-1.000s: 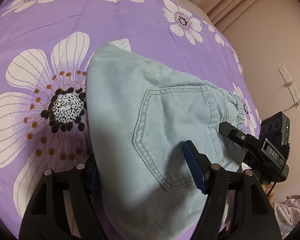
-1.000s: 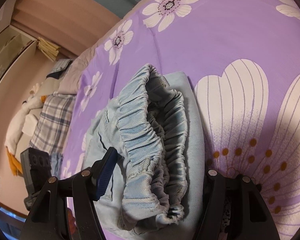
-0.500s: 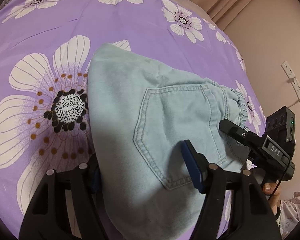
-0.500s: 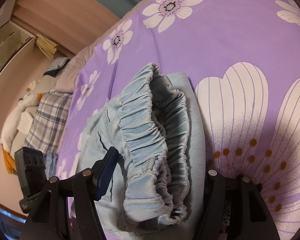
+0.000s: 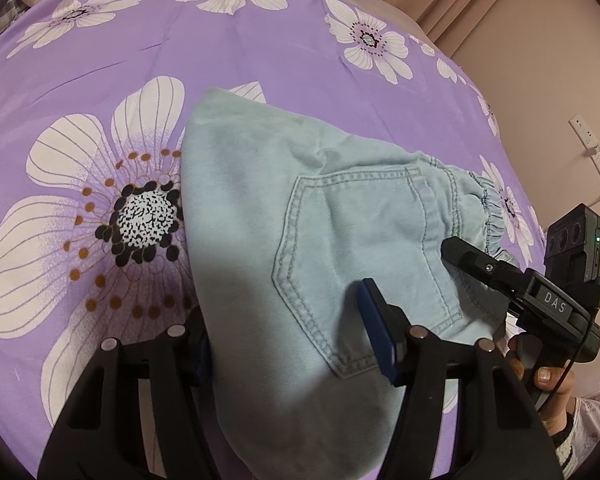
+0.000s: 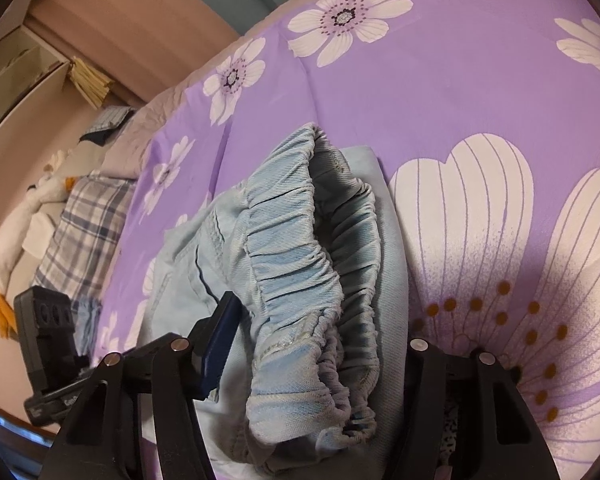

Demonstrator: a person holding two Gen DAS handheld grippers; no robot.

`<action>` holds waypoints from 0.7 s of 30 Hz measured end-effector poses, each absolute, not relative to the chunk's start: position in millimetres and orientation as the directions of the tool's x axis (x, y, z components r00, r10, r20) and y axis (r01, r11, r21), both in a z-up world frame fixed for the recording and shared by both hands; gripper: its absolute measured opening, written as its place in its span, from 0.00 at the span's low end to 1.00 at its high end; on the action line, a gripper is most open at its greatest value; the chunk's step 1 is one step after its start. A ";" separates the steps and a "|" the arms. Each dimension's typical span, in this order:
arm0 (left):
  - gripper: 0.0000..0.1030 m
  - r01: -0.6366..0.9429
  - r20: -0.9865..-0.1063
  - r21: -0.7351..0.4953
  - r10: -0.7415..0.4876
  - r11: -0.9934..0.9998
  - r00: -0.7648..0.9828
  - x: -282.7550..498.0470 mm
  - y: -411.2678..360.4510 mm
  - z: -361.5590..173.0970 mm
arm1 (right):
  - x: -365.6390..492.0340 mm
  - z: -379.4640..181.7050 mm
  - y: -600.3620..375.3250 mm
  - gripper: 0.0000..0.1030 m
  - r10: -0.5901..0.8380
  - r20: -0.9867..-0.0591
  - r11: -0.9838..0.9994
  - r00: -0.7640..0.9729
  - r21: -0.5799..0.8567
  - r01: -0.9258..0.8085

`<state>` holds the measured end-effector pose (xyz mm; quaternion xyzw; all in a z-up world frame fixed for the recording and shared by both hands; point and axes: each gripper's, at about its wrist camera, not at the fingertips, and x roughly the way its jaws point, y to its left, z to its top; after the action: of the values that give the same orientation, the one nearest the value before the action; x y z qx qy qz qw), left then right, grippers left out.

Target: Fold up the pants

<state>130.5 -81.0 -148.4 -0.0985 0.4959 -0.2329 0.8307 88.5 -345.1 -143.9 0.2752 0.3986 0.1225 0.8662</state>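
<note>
Light blue denim pants (image 5: 340, 240) lie folded into a compact bundle on the purple flowered bedspread (image 5: 100, 60), back pocket up. My left gripper (image 5: 288, 344) is open, its fingers straddling the near folded end. In the right wrist view the elastic waistband (image 6: 300, 272) faces me, gathered and stacked. My right gripper (image 6: 316, 356) is open, its fingers either side of the waistband end. The right gripper also shows in the left wrist view (image 5: 520, 292) at the pants' far right end. The left gripper's body shows at the lower left of the right wrist view (image 6: 48, 344).
The bed's edge runs along the wall with a power strip (image 5: 592, 156) at right. A plaid cloth (image 6: 84, 236) and white items (image 6: 24, 216) lie beyond the bed's far left. Curtains (image 6: 132, 12) hang behind.
Both grippers have drawn slightly back from the bundle and tilted; the pants have not moved and neither jaw has closed.
</note>
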 end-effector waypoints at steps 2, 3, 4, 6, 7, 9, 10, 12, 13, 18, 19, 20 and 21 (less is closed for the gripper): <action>0.58 0.291 -0.780 -0.386 -0.478 0.875 0.404 129.7 -81.4 -148.4 | 88.6 -143.4 -343.5 0.58 0.422 -0.629 0.828 0.653 0.561 0.005; 0.58 0.291 -0.781 -0.383 -0.476 0.876 0.405 129.7 -81.8 -148.4 | 88.4 -143.5 -343.3 0.58 0.419 -0.630 0.831 0.654 0.556 0.004; 0.57 0.291 -0.782 -0.380 -0.473 0.878 0.407 129.5 -81.7 -148.3 | 88.2 -143.5 -342.9 0.57 0.415 -0.632 0.835 0.655 0.551 0.003; 0.56 0.290 -0.782 -0.378 -0.471 0.879 0.407 129.3 -81.5 -148.2 | 87.7 -143.0 -343.0 0.56 0.408 -0.634 0.840 0.657 0.543 0.002; 0.56 0.290 -0.782 -0.378 -0.470 0.879 0.408 129.2 -81.5 -148.2 | 87.4 -142.5 -342.2 0.56 0.403 -0.636 0.844 0.658 0.536 0.001; 0.54 0.288 -0.783 -0.375 -0.468 0.881 0.409 129.0 -80.6 -148.1 | 87.0 -141.9 -340.7 0.55 0.395 -0.640 0.850 0.659 0.526 0.002; 0.54 0.287 -0.784 -0.373 -0.466 0.882 0.411 128.7 -80.5 -148.1 | 86.8 -141.6 -339.8 0.55 0.391 -0.642 0.853 0.660 0.522 0.002; 0.52 0.284 -0.785 -0.371 -0.462 0.884 0.413 128.7 -80.0 -147.7 | 86.4 -141.2 -338.4 0.55 0.385 -0.644 0.857 0.661 0.516 0.003; 0.52 0.284 -0.785 -0.371 -0.462 0.884 0.412 128.5 -79.5 -147.6 | 86.0 -140.7 -337.4 0.54 0.381 -0.645 0.860 0.662 0.511 0.003; 0.49 0.283 -0.787 -0.365 -0.456 0.887 0.414 127.4 -78.9 -146.9 | 85.2 -138.4 -333.1 0.53 0.357 -0.654 0.876 0.667 0.482 0.003; 0.48 0.281 -0.788 -0.364 -0.455 0.888 0.415 127.3 -79.0 -146.4 | 85.3 -138.3 -333.0 0.53 0.355 -0.655 0.878 0.667 0.479 0.004; 0.46 0.282 -0.788 -0.362 -0.454 0.888 0.416 127.1 -78.8 -145.8 | 85.3 -138.2 -332.9 0.53 0.353 -0.656 0.879 0.667 0.477 0.004; 0.44 0.282 -0.789 -0.360 -0.452 0.889 0.417 127.0 -79.0 -145.4 | 85.4 -138.1 -333.3 0.53 0.352 -0.657 0.880 0.667 0.475 0.004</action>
<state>127.0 -79.0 -145.4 -0.0858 0.4936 -0.2191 0.8373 85.4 -333.3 -138.1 0.2246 0.3958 0.0982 0.8850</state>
